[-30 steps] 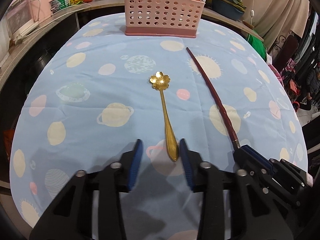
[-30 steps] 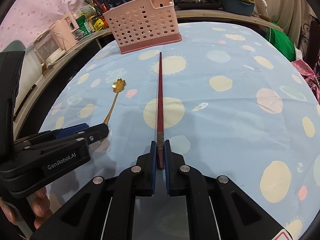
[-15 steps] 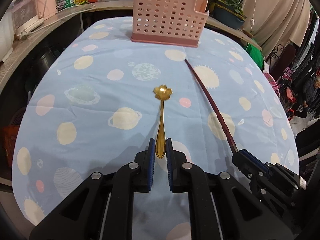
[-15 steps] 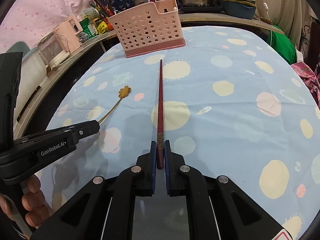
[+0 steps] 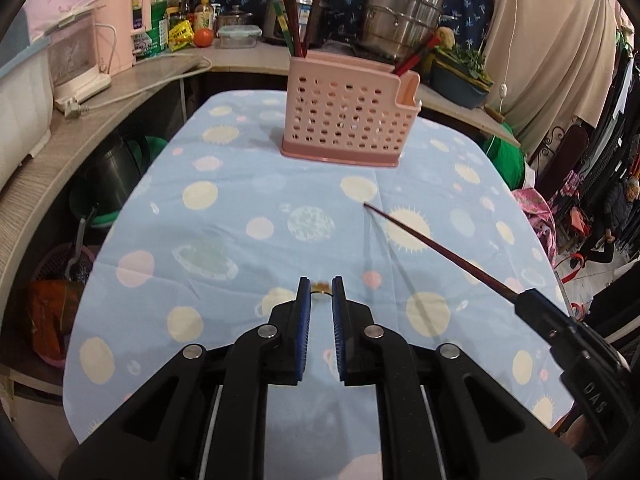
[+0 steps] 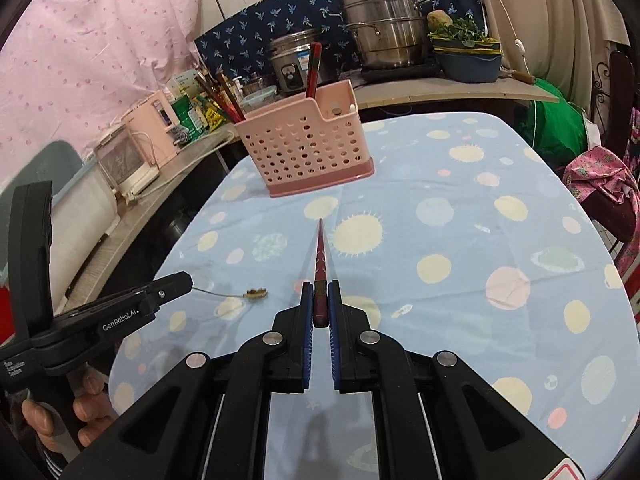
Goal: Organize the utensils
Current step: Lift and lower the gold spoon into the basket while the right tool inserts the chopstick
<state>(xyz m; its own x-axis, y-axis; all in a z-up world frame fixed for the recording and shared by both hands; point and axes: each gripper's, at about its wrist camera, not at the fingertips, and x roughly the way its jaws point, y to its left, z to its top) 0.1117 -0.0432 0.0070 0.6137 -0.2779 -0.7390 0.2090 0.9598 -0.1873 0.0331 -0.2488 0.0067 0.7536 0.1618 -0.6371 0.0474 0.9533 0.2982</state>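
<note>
left gripper pinches what looks like a gold spoon.

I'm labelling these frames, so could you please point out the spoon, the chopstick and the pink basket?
spoon [image 6: 253, 293], right wrist view, on its flower-shaped bowl.
chopstick [image 5: 440, 246], left wrist view, on the middle of its shaft.
pink basket [image 5: 344, 120], left wrist view, on its perforated front wall.

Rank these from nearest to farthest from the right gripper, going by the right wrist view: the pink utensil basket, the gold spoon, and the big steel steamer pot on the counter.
1. Gold spoon: nearest the right gripper, to its left, held off the tablecloth in the left gripper's jaws.
2. Pink utensil basket: ahead, slightly left, standing on the table.
3. Steel steamer pot: farthest, beyond the table on the back counter, slightly right.
</note>
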